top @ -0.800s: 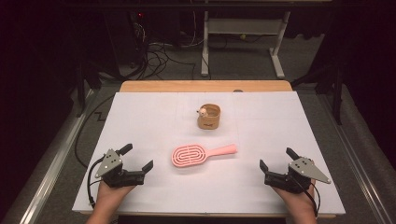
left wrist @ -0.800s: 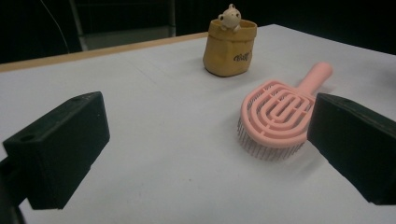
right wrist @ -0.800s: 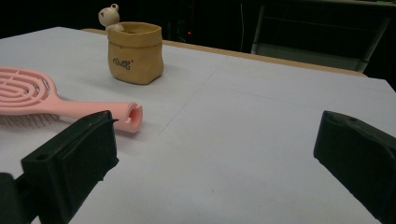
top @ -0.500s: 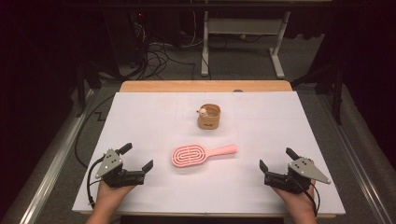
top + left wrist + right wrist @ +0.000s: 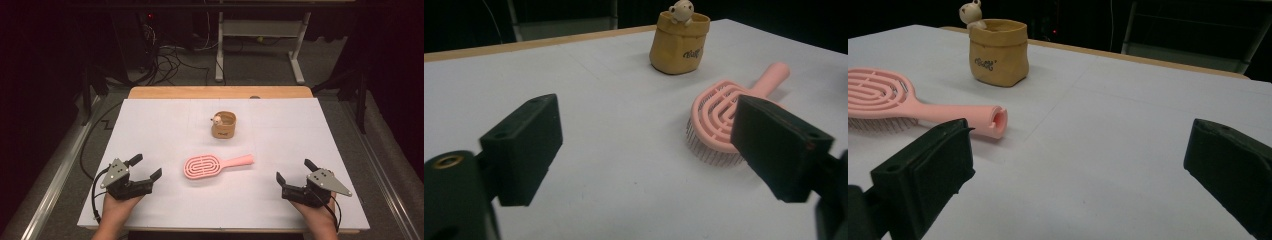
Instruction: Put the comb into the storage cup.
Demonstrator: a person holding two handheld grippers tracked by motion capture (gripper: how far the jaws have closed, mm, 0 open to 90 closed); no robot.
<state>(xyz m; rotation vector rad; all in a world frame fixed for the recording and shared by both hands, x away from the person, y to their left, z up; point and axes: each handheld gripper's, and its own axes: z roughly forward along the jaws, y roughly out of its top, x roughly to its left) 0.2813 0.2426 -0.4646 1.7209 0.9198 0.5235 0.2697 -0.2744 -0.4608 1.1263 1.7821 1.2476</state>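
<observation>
Pink hairbrush lies flat on the white table, just nearer than the tan pouch; left gripper and right gripper flank it, both wide open, empty

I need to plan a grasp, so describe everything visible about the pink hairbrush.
The pink hairbrush looks like plastic. It has an oval head pierced by looping slots and a straight round handle with a hollow end. It lies flat on the white table, thin bristles facing down, handle pointing toward the person's right. It sits nearer the person than the tan pouch. Only the table touches it.
</observation>
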